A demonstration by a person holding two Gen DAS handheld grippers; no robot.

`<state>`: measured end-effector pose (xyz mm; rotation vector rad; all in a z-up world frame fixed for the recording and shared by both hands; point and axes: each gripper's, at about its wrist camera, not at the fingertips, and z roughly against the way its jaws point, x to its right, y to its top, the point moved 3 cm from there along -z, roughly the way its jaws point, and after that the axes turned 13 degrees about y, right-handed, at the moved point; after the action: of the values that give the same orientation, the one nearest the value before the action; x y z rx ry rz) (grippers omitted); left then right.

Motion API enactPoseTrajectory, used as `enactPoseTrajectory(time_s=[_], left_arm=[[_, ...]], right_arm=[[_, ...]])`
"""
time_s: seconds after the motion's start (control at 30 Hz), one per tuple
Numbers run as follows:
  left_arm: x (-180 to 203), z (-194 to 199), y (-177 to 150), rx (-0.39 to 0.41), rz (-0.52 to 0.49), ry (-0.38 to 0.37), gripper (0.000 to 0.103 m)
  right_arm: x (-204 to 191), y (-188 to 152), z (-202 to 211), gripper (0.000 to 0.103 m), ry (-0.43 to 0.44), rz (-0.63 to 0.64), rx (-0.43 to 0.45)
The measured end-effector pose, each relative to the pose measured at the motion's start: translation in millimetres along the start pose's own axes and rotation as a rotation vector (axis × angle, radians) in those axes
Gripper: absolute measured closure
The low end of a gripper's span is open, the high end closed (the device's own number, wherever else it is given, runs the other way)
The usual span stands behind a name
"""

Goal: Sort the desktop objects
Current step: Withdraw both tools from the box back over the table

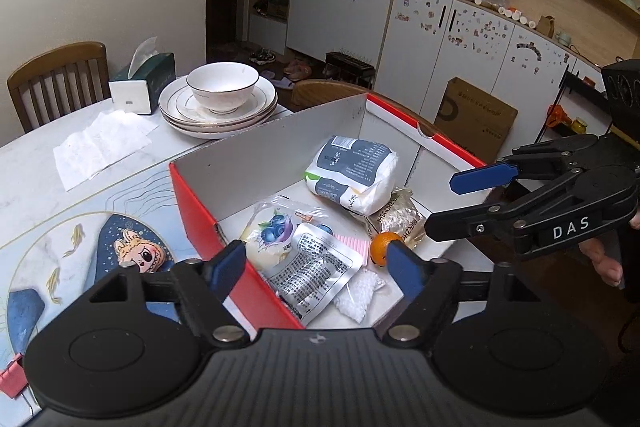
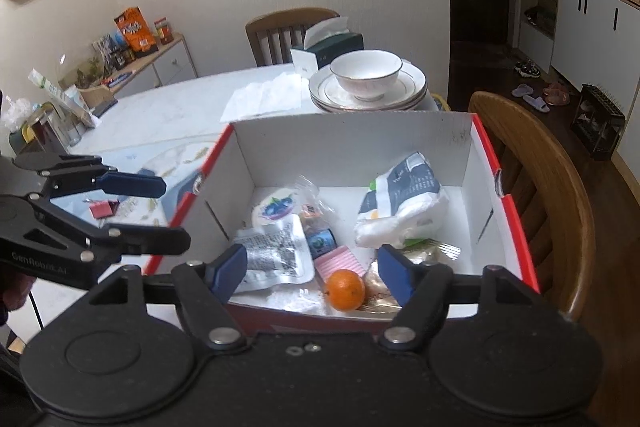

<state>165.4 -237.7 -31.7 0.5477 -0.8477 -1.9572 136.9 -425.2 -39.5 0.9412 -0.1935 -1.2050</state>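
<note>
Red-walled cardboard box [image 2: 516,223], at twelve o'clock of both grippers, holds the sorted snack packets, tissue pack [image 2: 404,207] and mandarin [image 2: 345,289]. Your left gripper [image 1: 316,267] and right gripper [image 2: 312,267] stand open and empty. Next, seek the red binder clip [image 2: 102,207] at ten o'clock.

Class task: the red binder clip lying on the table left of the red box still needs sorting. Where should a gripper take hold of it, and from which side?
Grip the red binder clip across its folded body, coming from above, probably with the left gripper, which is nearer. It appears to lie low on the table, so a sideways approach would likely just push it along.
</note>
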Motion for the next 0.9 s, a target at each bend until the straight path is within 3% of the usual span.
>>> enactPoseTrajectory(time_s=[0.3,0.43,0.9], left_arm=[[-22.5,12.4,-9.8,0.017,-0.007,-0.021,0.017],[-40.3,17.7,-14.4,0.024,-0.002,-0.008,0.000],[-118.7,34.8,-38.2,0.020,0.016,0.019,0.000]], right_arm=[[-28.3,-2.2,-1.8,0.024,-0.046,-0.021,0.071],[-42.6,0.3,-8.6,0.022,-0.066,-0.026,0.079],[-99.6,16.9,-52.7,0.018,-0.095,-0.045,0.105]])
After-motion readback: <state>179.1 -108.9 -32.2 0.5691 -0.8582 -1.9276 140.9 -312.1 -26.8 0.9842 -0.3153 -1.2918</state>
